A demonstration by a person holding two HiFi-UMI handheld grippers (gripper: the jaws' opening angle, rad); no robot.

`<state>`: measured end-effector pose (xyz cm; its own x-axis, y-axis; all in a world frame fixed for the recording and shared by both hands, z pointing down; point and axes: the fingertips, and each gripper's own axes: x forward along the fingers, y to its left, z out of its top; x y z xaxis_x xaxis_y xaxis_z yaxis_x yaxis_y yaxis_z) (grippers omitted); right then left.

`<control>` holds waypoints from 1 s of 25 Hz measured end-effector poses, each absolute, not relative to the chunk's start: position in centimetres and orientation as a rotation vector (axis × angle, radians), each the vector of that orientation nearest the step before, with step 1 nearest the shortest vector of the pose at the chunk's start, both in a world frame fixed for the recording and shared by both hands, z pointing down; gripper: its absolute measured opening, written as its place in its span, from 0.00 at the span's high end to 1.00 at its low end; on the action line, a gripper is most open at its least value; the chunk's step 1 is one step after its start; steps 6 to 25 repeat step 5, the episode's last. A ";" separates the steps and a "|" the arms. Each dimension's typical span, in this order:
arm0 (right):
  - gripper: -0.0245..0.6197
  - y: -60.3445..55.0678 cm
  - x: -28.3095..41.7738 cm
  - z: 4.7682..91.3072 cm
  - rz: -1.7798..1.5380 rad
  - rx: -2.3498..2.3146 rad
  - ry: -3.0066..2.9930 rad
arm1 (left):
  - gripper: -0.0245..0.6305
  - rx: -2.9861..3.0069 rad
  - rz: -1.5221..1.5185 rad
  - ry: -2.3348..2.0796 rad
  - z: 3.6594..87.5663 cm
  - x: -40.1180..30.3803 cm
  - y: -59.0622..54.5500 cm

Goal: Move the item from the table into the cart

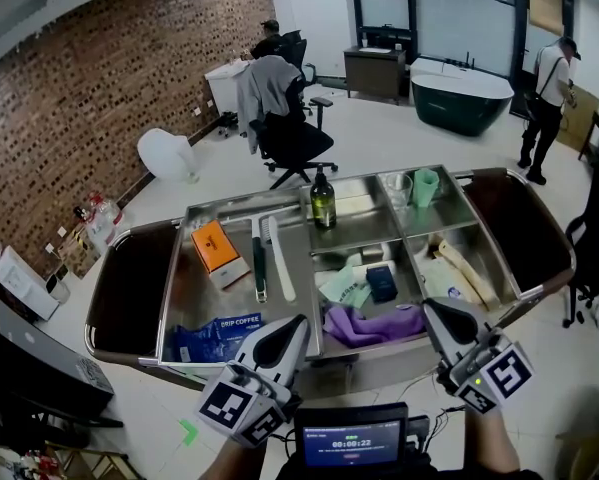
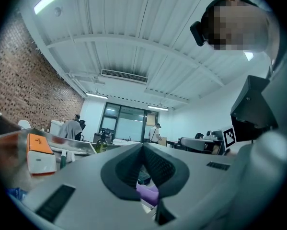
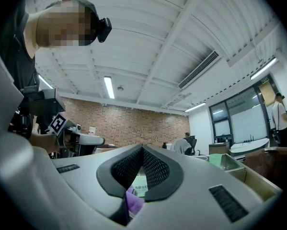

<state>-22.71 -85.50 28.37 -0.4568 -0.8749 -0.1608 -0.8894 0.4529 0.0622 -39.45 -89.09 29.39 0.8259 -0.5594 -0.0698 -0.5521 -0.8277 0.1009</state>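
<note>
The metal cart (image 1: 316, 347) stands in front of me, its steel trays split into compartments. In them lie an orange box (image 1: 216, 248), a blue coffee bag (image 1: 219, 334), a purple cloth (image 1: 371, 325), a dark green pump bottle (image 1: 323, 200) and two long brushes (image 1: 269, 258). My left gripper (image 1: 295, 320) hovers at the cart's near edge, shut, with nothing in it. My right gripper (image 1: 429, 306) is also shut and empty, its tip over the near right corner. In the left gripper view the jaw tips (image 2: 143, 145) meet, with the purple cloth (image 2: 148, 194) showing below them. The right gripper (image 3: 142, 147) points slightly upward.
Two cups (image 1: 411, 188) stand in the far right compartment, a small dark box (image 1: 381, 282) and a wooden brush (image 1: 459, 268) lie nearer. A device with a lit timer screen (image 1: 351, 440) sits below my hands. An office chair (image 1: 289, 133), a dark bathtub (image 1: 459, 93) and two people stand beyond.
</note>
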 end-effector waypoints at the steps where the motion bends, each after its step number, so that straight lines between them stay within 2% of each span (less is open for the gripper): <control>1: 0.95 -85.4 -22.7 28.3 0.211 -1.576 2.589 | 0.96 2.934 -0.143 -0.892 29.3 -39.4 -89.0; 25: 0.95 -85.0 -23.1 28.0 0.223 -1.570 2.597 | 0.96 2.928 -0.158 -0.880 28.9 -39.4 -88.6</control>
